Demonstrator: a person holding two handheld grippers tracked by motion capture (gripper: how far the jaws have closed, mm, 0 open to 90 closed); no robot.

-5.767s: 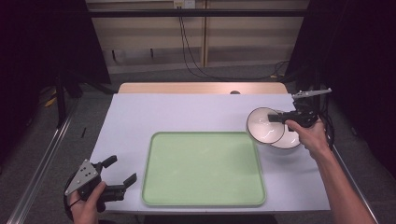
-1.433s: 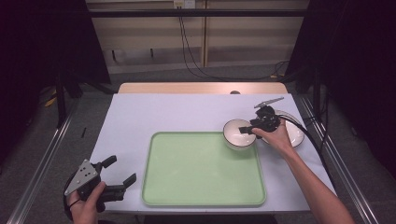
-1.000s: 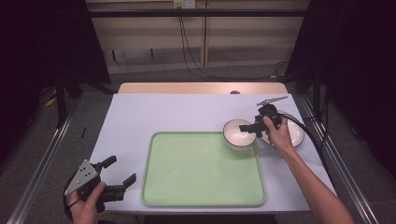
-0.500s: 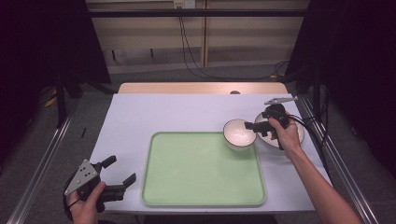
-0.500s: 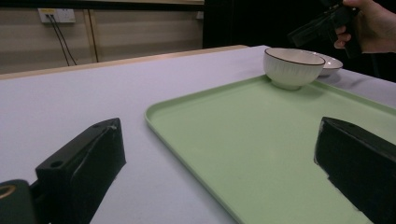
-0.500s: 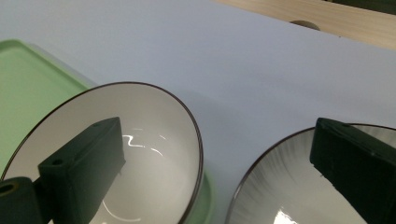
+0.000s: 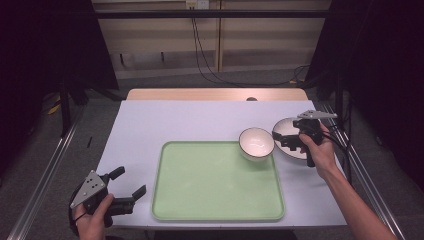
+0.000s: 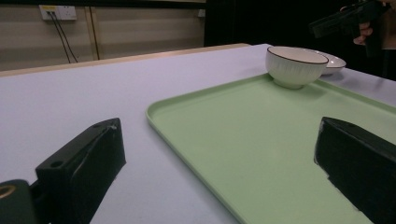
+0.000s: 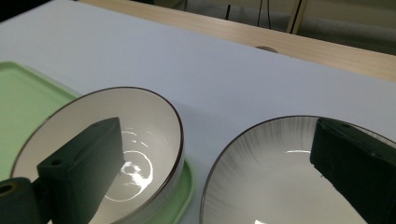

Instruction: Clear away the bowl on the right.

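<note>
A small white bowl with a dark rim (image 7: 256, 143) (image 8: 295, 65) (image 9: 107, 154) stands upright on the far right corner of the green tray (image 7: 217, 200) (image 8: 261, 154) (image 9: 21, 93). A wider, shallow white dish (image 7: 286, 131) (image 8: 335, 60) (image 9: 280, 182) lies on the table just right of it. My right gripper (image 7: 278, 142) (image 9: 215, 135) hovers over that dish, open and holding nothing, its jaws pointing left toward the bowl. My left gripper (image 7: 131, 181) (image 8: 219, 135) rests open at the table's near left corner, beside the tray.
The white table (image 7: 200, 120) has a wooden strip (image 7: 215, 94) along its far edge. Metal rails (image 7: 45, 170) run along both sides. A cable (image 7: 340, 142) trails from the right gripper toward the table's right edge.
The right gripper carried the small bowl from the dish to the tray's corner, let it go and drew back to the right over the dish. The left gripper stayed put.
</note>
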